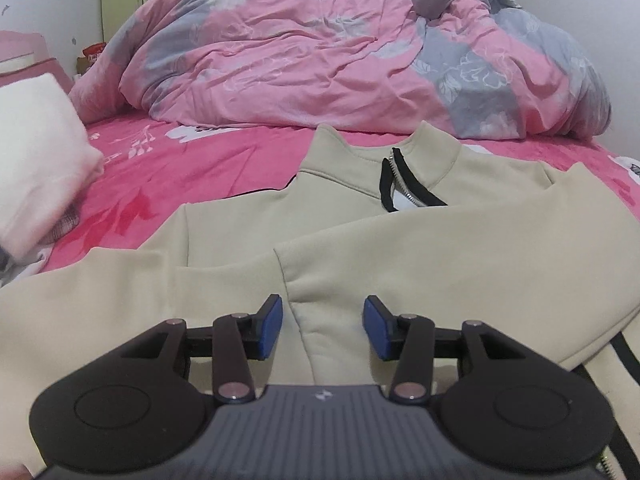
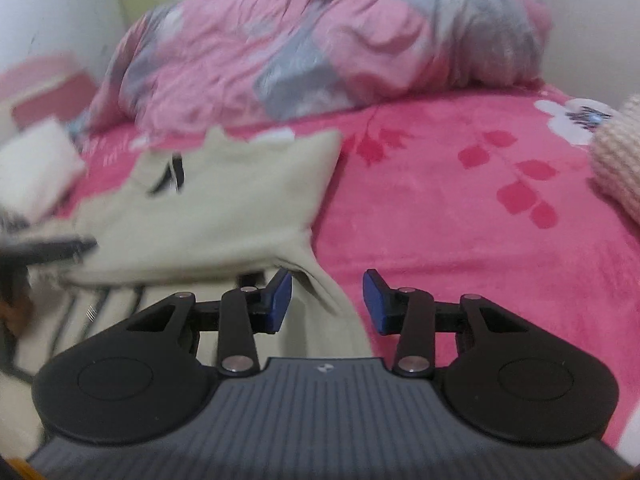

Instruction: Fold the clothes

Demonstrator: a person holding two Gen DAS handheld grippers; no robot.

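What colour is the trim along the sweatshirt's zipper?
Black trim on the beige sweatshirt; clearest in left wrist view.

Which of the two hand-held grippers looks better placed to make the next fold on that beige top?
Probably the left hand-held gripper: it is open right over the beige top, with a sleeve fold between its fingers. The right hand-held gripper, also open, sits at the top's edge, half over the pink sheet.

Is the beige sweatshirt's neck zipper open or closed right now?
Open, at least partly. On the beige sweatshirt, the zipper below the collar is parted, its black-edged sides spread with white showing between them.
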